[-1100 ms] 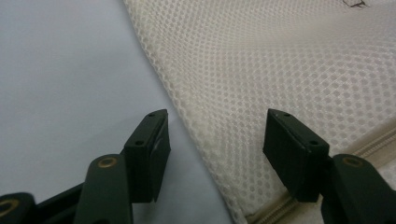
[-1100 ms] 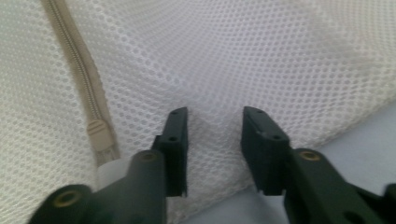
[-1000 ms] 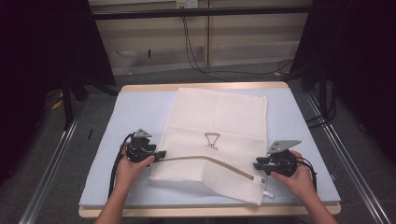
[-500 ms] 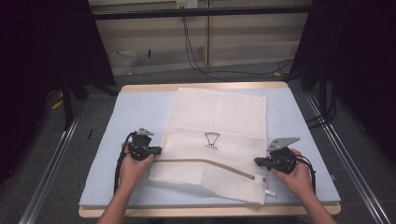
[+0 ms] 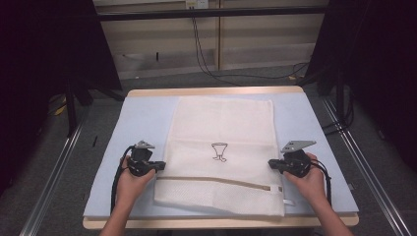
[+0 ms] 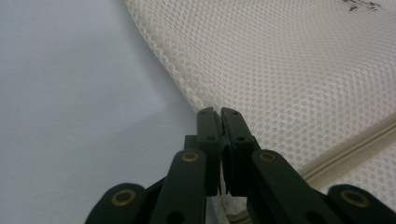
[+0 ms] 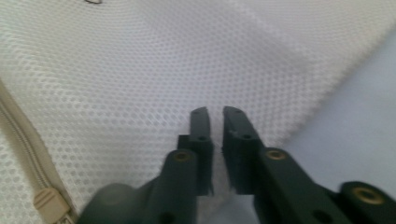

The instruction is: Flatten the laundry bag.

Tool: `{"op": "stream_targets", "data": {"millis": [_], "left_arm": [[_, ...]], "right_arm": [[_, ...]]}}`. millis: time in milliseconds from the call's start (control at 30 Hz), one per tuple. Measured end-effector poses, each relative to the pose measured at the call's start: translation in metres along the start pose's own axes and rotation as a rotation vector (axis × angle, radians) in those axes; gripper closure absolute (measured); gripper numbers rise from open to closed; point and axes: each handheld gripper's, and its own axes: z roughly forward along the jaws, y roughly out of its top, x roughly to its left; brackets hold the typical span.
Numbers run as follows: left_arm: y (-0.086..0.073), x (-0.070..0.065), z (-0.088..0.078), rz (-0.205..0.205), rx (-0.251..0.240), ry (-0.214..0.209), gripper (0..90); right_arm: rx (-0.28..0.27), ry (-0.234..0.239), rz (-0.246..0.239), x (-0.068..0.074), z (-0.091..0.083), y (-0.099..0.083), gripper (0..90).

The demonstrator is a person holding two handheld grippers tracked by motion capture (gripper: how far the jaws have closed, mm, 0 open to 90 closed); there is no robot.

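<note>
The left gripper [image 6: 218,114] has its jaws pressed together on the left edge of the mesh laundry bag [image 5: 223,147], just above the zipper [image 5: 219,182]; the pinch looks shallow. The right gripper [image 7: 215,114] sits at the bag's right edge, and its jaws have just been opening; a narrow gap shows between them, and whether mesh sits in it I cannot tell. The bag lies flat on the blue mat [image 5: 142,113], its near end already folded over. To fold well, I judge that the right should bite again, then both lift evenly to keep the edge straight
</note>
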Motion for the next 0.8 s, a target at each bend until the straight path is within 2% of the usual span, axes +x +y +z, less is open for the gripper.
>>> {"op": "stream_targets", "data": {"millis": [33,67,100,133,200,233,267,300,333,367,400,467,500,533,567,667,700,800], "left_arm": [[0.001,0.003,0.000,0.013,-0.014,0.010,82.2],[0.002,0.004,0.001,-0.002,-0.042,0.028,78.1],[0.003,0.007,0.002,-0.016,-0.071,0.047,73.4],[0.005,0.010,0.004,-0.029,-0.079,0.065,69.4],[0.007,0.012,0.011,-0.051,-0.077,0.070,57.8],[0.007,0.012,0.016,-0.041,-0.044,0.047,55.9],[0.006,0.010,0.020,-0.037,-0.035,0.052,55.8],[0.006,0.007,0.021,-0.033,-0.044,0.071,56.0],[0.007,0.007,0.021,-0.027,-0.036,0.069,57.8],[0.008,0.007,0.021,-0.050,-0.029,0.047,62.6],[0.008,0.006,0.021,-0.044,-0.022,0.057,66.3],[0.009,0.003,0.022,-0.055,-0.016,0.035,78.9],[0.010,0.001,0.021,-0.044,-0.010,0.046,83.5],[0.011,0.001,0.020,-0.037,0.003,0.043,85.2],[0.011,0.000,0.020,-0.058,-0.013,0.047,85.8],[0.008,0.006,0.015,-0.072,-0.007,0.043,86.3],[0.007,0.007,0.014,-0.089,-0.017,0.038,86.3],[0.002,0.013,0.005,-0.096,-0.011,0.051,86.4]], "right_arm": [[0.002,-0.033,0.010,0.001,-0.003,-0.001,69.2],[0.002,-0.042,0.044,0.002,-0.006,-0.002,66.9],[-0.001,-0.033,0.056,0.003,-0.008,-0.003,66.5],[0.009,-0.038,0.066,0.003,-0.009,-0.004,64.7],[0.019,-0.042,0.088,0.003,-0.010,-0.005,60.8],[0.032,-0.061,0.105,0.003,-0.011,-0.005,58.7],[0.038,-0.084,0.101,0.002,-0.011,-0.005,56.6],[0.035,-0.095,0.105,0.000,-0.011,-0.004,54.1],[0.039,-0.067,0.123,-0.001,-0.009,-0.005,53.9],[0.048,-0.067,0.127,-0.001,-0.007,-0.005,53.8],[0.052,-0.072,0.140,-0.001,-0.005,-0.006,58.2],[0.037,-0.030,0.135,-0.003,-0.004,-0.003,78.7],[0.030,-0.023,0.134,-0.005,-0.004,-0.002,84.7],[0.024,-0.014,0.133,-0.006,-0.003,-0.001,86.5],[0.017,-0.008,0.143,-0.008,-0.001,0.000,87.0],[0.008,-0.019,0.123,-0.012,0.005,0.005,87.6],[-0.001,-0.019,0.125,-0.013,0.006,0.007,87.6],[-0.013,-0.006,0.123,-0.013,0.012,0.011,87.6]]}}
